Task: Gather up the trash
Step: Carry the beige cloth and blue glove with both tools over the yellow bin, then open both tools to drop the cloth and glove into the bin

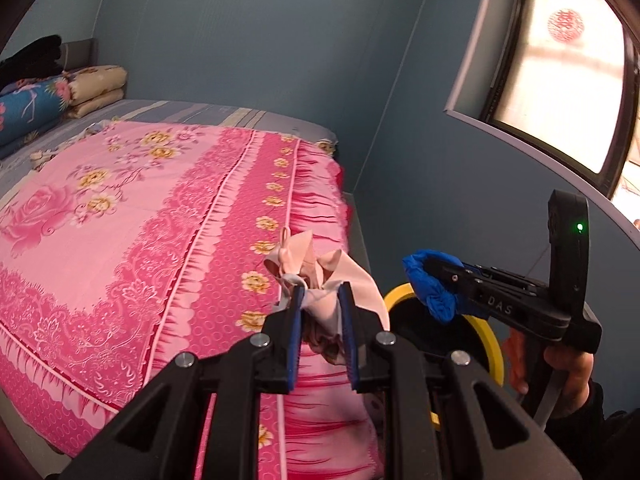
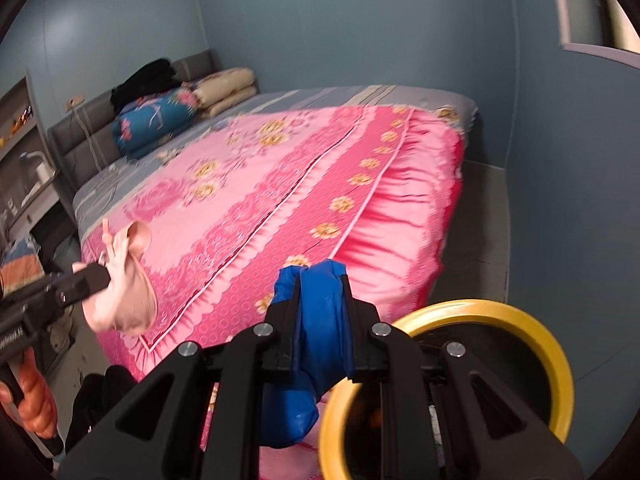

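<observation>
My left gripper (image 1: pixel 322 292) is shut on a crumpled pale pink cloth (image 1: pixel 316 268) and holds it in the air over the bed's near corner; the cloth shows in the right wrist view (image 2: pixel 124 280) too. My right gripper (image 2: pixel 322 276) is shut on a bunched blue cloth (image 2: pixel 320 320), also seen in the left wrist view (image 1: pixel 432 284). A bin with a yellow rim (image 2: pixel 480 308) stands on the floor beside the bed, just below and right of the right gripper. Its dark inside is partly hidden by the grippers.
A bed with a pink flowered cover (image 1: pixel 120 208) fills the left. Folded quilts (image 2: pixel 160 120) and dark clothes lie at its head. Blue walls close in behind and to the right, with a window (image 1: pixel 560 80). A narrow strip of floor (image 2: pixel 476 216) runs between bed and wall.
</observation>
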Action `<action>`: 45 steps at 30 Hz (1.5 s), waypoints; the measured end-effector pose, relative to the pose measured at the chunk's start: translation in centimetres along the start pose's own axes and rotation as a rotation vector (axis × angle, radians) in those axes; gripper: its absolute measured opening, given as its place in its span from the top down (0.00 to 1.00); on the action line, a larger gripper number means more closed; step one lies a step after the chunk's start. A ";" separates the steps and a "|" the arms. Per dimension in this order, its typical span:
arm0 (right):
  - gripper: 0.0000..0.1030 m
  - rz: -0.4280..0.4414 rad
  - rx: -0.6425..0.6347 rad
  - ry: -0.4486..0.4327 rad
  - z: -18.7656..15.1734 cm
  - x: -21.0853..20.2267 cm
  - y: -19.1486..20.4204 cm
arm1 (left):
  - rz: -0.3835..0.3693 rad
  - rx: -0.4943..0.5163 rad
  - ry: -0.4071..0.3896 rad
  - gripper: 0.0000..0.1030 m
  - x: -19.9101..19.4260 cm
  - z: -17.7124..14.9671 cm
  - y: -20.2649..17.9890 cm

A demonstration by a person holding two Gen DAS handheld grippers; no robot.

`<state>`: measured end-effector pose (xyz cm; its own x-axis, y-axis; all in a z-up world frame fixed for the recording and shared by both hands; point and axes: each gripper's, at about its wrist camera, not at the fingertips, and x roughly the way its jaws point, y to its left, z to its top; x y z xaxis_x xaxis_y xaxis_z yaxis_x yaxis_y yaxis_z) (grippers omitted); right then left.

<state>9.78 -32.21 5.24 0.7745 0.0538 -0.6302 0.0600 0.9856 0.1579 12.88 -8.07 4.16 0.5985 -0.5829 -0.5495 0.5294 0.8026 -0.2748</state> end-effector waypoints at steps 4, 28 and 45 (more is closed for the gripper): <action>0.85 -0.023 0.045 -0.026 0.1 -1.7 -2.1 | -0.024 0.042 -0.005 0.84 0.3 0.2 -2.7; 0.84 -0.152 0.290 -0.007 -2.2 -5.4 -12.0 | -0.208 0.141 0.099 0.80 6.7 -2.5 -13.5; 0.71 -0.182 0.269 -0.059 -1.9 -6.5 -10.7 | -0.011 0.002 -0.016 0.51 1.1 -2.5 -5.4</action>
<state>2.96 -42.83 6.21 0.7707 -0.1362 -0.6225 0.3589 0.9000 0.2473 9.17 -12.75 3.03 0.6024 -0.5936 -0.5336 0.5370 0.7960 -0.2793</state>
